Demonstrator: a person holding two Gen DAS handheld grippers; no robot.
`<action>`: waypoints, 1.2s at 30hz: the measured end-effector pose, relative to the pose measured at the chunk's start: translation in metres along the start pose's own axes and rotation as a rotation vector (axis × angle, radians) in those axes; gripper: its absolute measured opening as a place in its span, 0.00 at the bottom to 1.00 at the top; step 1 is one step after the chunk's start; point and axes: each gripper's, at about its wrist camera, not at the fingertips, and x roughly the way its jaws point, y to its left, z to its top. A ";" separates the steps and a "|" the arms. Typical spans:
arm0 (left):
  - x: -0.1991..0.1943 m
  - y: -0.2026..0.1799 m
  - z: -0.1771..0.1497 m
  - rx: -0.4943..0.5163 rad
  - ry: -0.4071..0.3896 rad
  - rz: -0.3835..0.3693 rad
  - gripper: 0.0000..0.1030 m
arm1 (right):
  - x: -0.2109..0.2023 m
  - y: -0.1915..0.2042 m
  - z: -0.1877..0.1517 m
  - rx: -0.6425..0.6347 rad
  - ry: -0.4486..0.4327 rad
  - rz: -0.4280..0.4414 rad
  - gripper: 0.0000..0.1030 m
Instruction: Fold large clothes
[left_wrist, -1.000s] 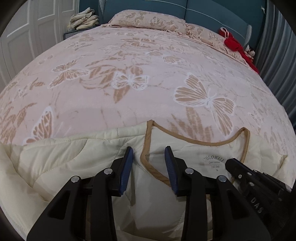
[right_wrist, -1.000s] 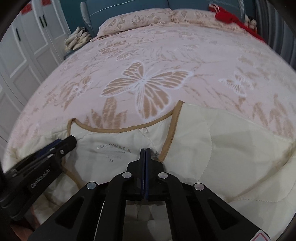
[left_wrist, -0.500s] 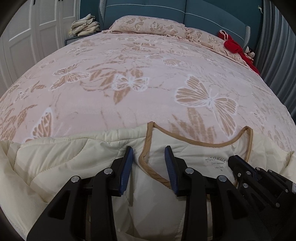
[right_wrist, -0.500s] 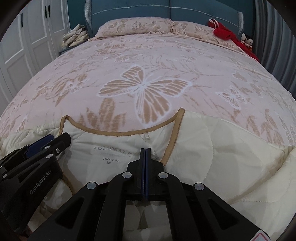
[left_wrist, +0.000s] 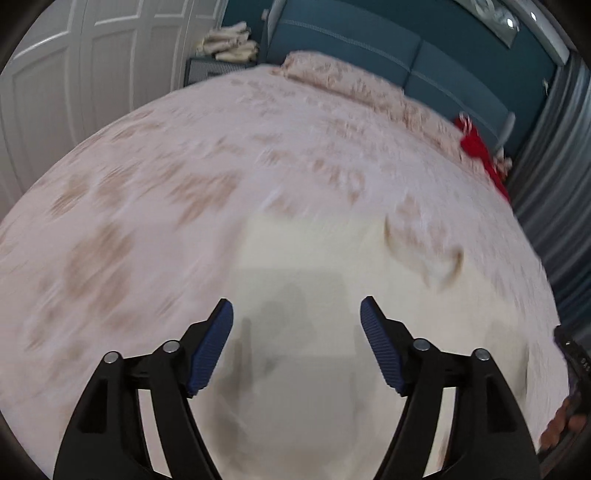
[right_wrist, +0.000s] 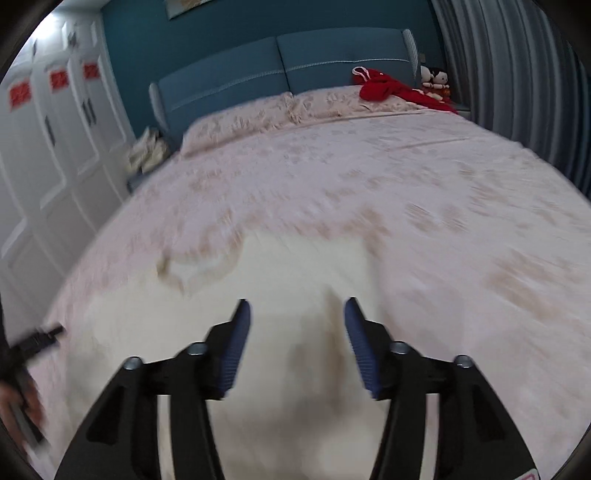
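Your left gripper (left_wrist: 297, 317) hangs with its fingers spread wide and nothing between them, over the cream quilted garment (left_wrist: 314, 266) that lies flat on the butterfly-print bedspread (left_wrist: 147, 192), brown-trimmed neckline (left_wrist: 424, 254) toward the pillows; your right gripper (right_wrist: 297, 317) is likewise spread and empty above the same garment. Judging by that, the piece looks laid out rather than folded: blur hides any crease, so assume the folds themselves are all left to do. The left wrist view alone shows the stack of pale folded cloth (left_wrist: 229, 40) by the wardrobe doors clearly; the right wrist view alone gives you the stuffed dolls (right_wrist: 436, 81) beside the red garment (right_wrist: 391, 90) and the red labels (right_wrist: 59, 79) on the wardrobe
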 end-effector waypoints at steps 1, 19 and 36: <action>-0.016 0.009 -0.018 0.022 0.033 0.010 0.72 | -0.015 -0.007 -0.018 -0.024 0.021 -0.019 0.56; -0.110 0.085 -0.199 -0.108 0.264 -0.030 0.66 | -0.093 -0.097 -0.206 0.265 0.296 -0.003 0.69; -0.261 0.054 -0.221 0.119 0.247 -0.122 0.07 | -0.221 -0.051 -0.199 -0.095 0.396 0.087 0.06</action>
